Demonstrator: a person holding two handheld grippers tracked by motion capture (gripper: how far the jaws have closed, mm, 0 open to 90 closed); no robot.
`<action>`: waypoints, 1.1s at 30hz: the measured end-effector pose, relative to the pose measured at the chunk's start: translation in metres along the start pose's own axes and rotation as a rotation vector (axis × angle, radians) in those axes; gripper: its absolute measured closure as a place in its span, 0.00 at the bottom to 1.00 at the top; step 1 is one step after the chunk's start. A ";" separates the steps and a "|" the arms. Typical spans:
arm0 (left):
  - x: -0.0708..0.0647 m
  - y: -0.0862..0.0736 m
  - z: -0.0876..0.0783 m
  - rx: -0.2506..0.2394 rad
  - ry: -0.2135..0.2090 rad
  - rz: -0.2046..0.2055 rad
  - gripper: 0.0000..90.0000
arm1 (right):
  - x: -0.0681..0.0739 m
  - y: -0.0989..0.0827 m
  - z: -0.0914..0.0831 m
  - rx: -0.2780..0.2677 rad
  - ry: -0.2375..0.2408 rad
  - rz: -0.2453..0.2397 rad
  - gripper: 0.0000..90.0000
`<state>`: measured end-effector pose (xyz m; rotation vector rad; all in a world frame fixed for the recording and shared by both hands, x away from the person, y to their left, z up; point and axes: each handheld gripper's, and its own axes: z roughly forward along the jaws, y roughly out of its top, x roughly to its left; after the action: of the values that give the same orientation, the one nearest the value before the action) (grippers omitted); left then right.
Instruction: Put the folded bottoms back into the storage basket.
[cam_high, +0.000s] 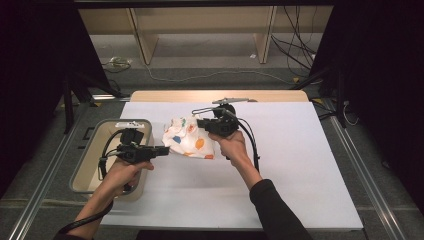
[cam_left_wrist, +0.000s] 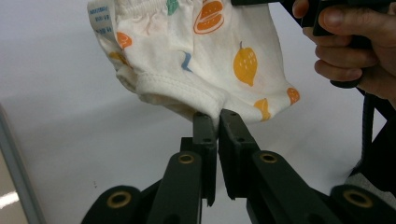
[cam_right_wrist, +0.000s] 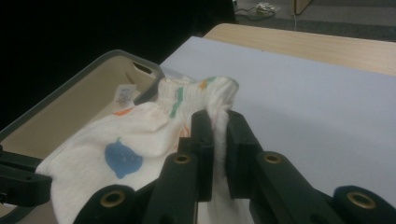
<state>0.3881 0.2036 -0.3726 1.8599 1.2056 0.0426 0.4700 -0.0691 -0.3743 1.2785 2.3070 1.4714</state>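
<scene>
Small white garment (cam_high: 188, 137) printed with fruit shapes, held off the table (cam_high: 300, 160) between two tools, just beside the grey bin (cam_high: 82, 165) on its right. Left tool (cam_high: 165, 149) was clenched on the garment's hemmed lower edge, the cloth pinched between its jaws in the left gripper view. Right tool (cam_high: 200, 121) was clamped on the ribbed upper edge, farther from the bin. A white care label (cam_left_wrist: 99, 16) hung from the garment's side nearest the bin.
</scene>
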 end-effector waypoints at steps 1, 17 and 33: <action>0.001 0.001 -0.001 0.002 0.000 0.006 0.94 | 0.002 0.001 0.001 -0.002 0.002 -0.002 0.93; 0.016 0.003 -0.025 -0.025 0.009 -0.017 0.94 | 0.026 0.020 0.018 -0.008 0.019 -0.030 0.93; 0.033 0.000 -0.050 -0.069 0.021 -0.062 0.94 | 0.049 0.035 0.032 -0.001 0.030 -0.059 0.93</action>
<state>0.3822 0.2606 -0.3560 1.7655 1.2600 0.0682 0.4759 -0.0066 -0.3473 1.1862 2.3414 1.4824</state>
